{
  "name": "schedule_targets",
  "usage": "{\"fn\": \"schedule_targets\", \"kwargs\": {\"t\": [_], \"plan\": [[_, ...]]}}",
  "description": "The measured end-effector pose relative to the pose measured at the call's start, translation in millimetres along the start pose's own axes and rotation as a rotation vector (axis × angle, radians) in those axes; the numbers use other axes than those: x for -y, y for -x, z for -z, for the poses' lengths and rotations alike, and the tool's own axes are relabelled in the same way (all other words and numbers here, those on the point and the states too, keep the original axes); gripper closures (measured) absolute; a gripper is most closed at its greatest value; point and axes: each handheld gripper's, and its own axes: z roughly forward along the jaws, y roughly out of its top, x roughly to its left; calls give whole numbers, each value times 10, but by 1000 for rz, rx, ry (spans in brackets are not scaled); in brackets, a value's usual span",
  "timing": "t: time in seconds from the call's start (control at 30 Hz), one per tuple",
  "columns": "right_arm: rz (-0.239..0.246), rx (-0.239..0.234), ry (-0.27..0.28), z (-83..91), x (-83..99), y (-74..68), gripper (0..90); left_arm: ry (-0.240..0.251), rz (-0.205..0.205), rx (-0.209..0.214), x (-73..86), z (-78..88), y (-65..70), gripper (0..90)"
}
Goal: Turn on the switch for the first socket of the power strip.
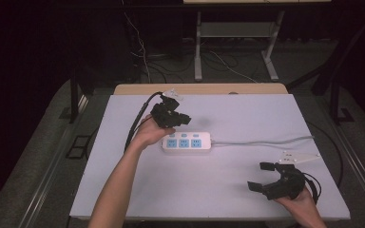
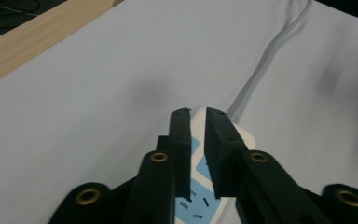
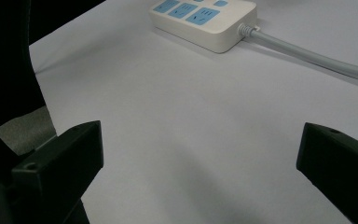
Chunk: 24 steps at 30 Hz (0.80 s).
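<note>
A white power strip (image 1: 187, 141) with blue sockets lies at the middle of the pale table (image 1: 218, 190), its grey cord (image 1: 266, 142) running off to the right. My left gripper (image 1: 183, 118) hovers just above the strip's left end. In the left gripper view its jaws (image 2: 196, 114) stand a narrow gap apart with nothing between them, and the strip (image 2: 244, 134) and cord (image 2: 265, 60) lie below. My right gripper (image 1: 258, 176) rests near the front right, wide open and empty. Over its jaws (image 3: 200, 149) the strip (image 3: 205, 18) lies farther off.
A wooden strip (image 1: 199, 89) borders the table's far edge. Beyond it stand metal table legs (image 1: 198, 47) with loose cables on the dark floor. The table's front edge runs just below the right hand.
</note>
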Motion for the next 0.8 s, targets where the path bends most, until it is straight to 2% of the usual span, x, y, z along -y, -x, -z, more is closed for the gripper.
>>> {"fn": "schedule_targets", "kwargs": {"t": [0.1,0.17,0.27,0.4,0.47,0.63,0.8], "plan": [[0,1,1,0,0,2,1,18,13,8,25,92,-2,682],[-1,2,1,1,0,2,1,22,23,7,41,145,-4,592],[-1,2,2,0,0,3,1,34,54,17,68,228,-4,500],[-2,3,3,-1,0,5,1,34,51,37,123,315,25,333],[-2,3,4,-1,-1,6,1,34,53,32,159,350,33,252],[-1,4,4,-1,0,5,1,15,96,-25,258,410,34,21],[-9,4,6,0,2,19,1,37,114,-35,392,498,37,0]]}}
